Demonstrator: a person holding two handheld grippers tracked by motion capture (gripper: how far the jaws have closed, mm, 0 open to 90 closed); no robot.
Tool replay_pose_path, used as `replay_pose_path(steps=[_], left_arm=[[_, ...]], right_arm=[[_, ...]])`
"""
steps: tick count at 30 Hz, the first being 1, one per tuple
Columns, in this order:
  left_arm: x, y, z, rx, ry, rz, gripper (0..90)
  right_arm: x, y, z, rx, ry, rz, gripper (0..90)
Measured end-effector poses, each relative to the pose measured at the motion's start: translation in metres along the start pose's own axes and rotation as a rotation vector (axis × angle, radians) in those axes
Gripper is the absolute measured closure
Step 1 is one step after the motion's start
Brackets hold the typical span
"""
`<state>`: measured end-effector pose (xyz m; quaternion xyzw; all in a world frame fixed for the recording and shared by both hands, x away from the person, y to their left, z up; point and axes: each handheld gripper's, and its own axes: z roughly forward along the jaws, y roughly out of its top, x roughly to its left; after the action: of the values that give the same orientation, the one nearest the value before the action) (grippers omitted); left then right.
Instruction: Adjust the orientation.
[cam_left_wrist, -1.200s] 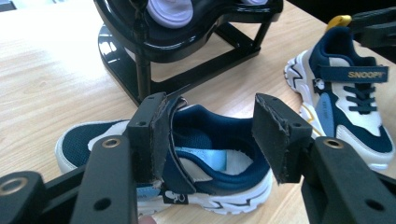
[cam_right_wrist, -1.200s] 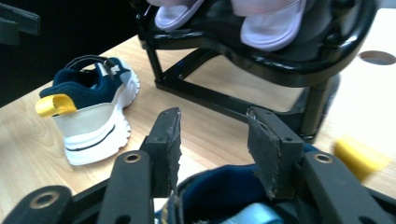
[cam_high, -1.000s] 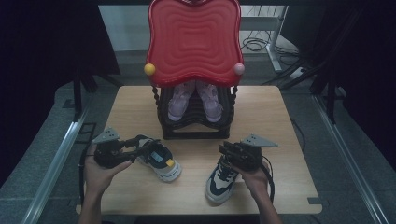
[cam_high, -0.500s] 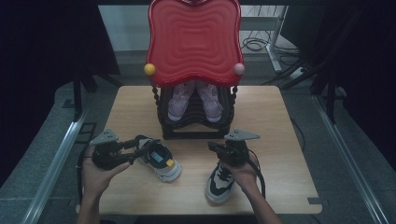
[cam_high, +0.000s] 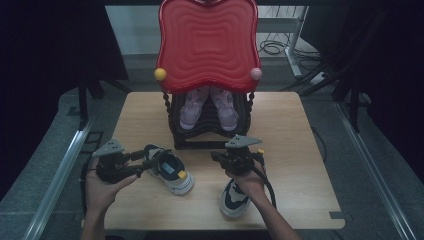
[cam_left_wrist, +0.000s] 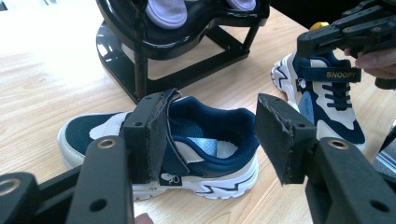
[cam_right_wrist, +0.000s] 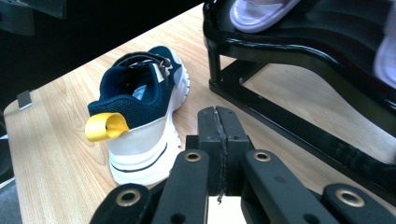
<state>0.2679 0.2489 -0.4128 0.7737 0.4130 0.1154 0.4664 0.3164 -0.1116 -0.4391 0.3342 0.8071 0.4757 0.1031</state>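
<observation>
A light wooden table (cam_high: 300, 125) with rounded corners stood on a grey floor (cam_high: 370, 165), well lit from above. Metal rails (cam_high: 57, 172) ran along the floor outboard of each hand-held gripper. Dark curtains (cam_high: 45, 60) closed off both sides. Beyond the grippers, past the table's far edge, black cables (cam_high: 275, 47) lay coiled beside a pale metal frame leg (cam_high: 295, 30).

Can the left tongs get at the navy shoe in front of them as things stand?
Probably yes: the left tongs stand open with the navy shoe right between and beyond their pads, nothing in the way.
</observation>
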Motion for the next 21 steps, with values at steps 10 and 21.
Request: replay_pose_path(steps=[10,21], left_arm=[[-0.003,-0.002,0.003,-0.001,-0.013,0.003,42.7],[-0.001,-0.004,0.0,-0.003,-0.005,-0.008,42.3]], right_arm=[[0.008,0.005,0.017,0.025,0.027,-0.021,89.7],[0.018,-0.001,0.042,0.089,0.075,-0.044,89.7]])
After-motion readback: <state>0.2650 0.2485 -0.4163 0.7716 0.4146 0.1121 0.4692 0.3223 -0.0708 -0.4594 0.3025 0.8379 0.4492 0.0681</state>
